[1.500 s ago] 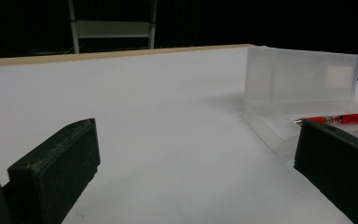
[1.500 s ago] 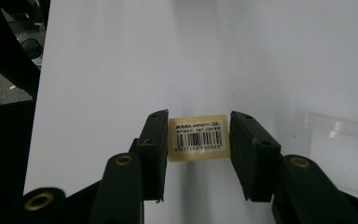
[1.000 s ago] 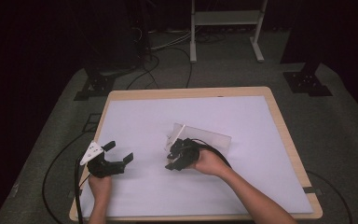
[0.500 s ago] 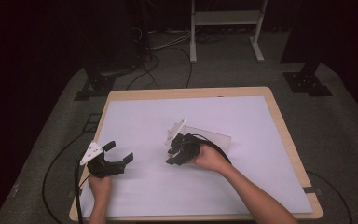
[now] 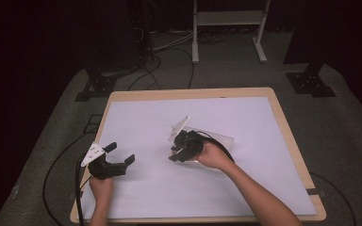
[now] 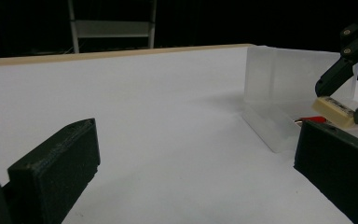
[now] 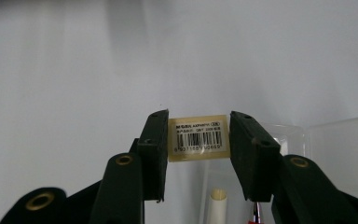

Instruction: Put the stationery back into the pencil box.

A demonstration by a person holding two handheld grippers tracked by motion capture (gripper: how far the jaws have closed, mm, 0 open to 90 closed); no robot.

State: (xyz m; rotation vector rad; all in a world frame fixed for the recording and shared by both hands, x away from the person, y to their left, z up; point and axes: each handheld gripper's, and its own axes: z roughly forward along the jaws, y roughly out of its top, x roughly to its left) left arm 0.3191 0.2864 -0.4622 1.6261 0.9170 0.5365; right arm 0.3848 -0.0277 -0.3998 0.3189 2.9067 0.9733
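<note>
the right gripper point(image 7: 198, 140), frame centre, is clamped on a barcoded eraser point(image 7: 198, 138) above the clear box point(image 6: 279, 93). keep the squeeze steady and lift straight. the left gripper point(image 5: 114, 159), lower left, rests wide open and empty.

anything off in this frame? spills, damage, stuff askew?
Nothing stands out. The right tongs are shut on a barcoded eraser held above the clear plastic box, which sits on the white table. The left tongs are open, empty. No spills or visible damage.
</note>
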